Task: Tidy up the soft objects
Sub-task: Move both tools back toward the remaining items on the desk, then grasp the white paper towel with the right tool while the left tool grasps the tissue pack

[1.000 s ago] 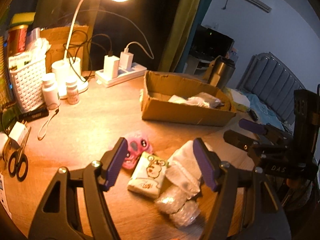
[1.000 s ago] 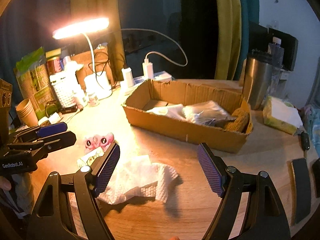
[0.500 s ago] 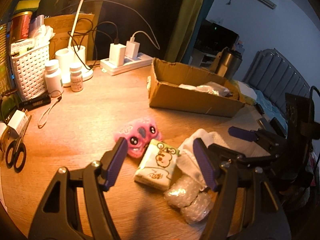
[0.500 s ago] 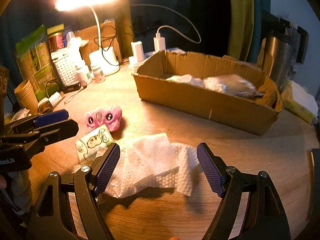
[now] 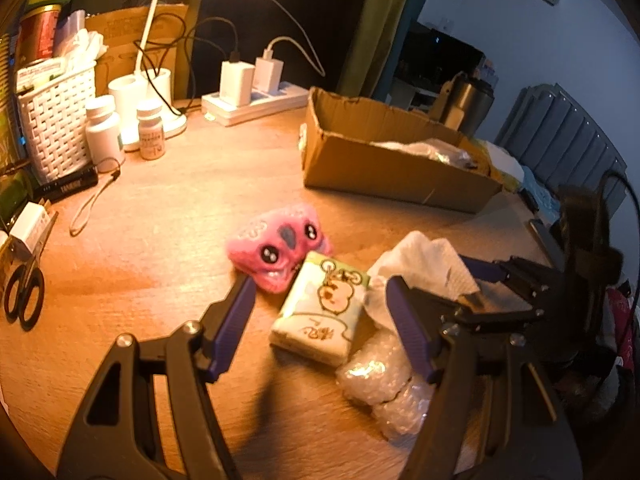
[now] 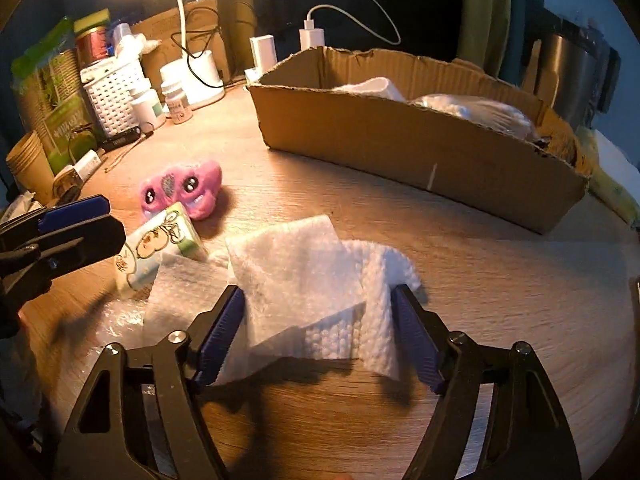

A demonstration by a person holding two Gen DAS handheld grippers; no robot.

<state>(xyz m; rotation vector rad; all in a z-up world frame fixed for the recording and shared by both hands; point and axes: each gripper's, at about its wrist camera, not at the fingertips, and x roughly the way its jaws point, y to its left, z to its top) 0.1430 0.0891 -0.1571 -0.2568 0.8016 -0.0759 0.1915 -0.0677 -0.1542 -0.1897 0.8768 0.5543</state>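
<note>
The cardboard box (image 6: 416, 140) stands on the wooden bench (image 6: 500, 280) and serves as the landmark: inside it lie a white folded piece and a clear plastic bag (image 6: 476, 110), pressed toward its far wall. In front of the box, well apart from it, sits the pink plush toy (image 5: 280, 250), and just in front of the toy, touching it, is the tissue pack (image 5: 322, 308) printed with a cartoon figure. Beside the tissue pack, on the side nearer the box's right end, lies the white paper towel (image 6: 320, 280) with a thin sheet on top of it, and next to that a wad of bubble wrap (image 5: 384, 380). The left gripper (image 5: 320, 316) is spread wide, its purple pads on either side of the tissue pack without touching it. The right gripper (image 6: 318, 328) is likewise spread wide, straddling the paper towel in front of the box; whether its pads touch the towel cannot be told. To the left of the box, beyond its short end, are a power strip (image 5: 256, 100) with chargers, a lamp base (image 5: 160, 92), two white bottles (image 5: 104, 128) and a white woven basket (image 5: 56, 120); scissors (image 5: 26, 288) lie farther out near the bench edge.
</note>
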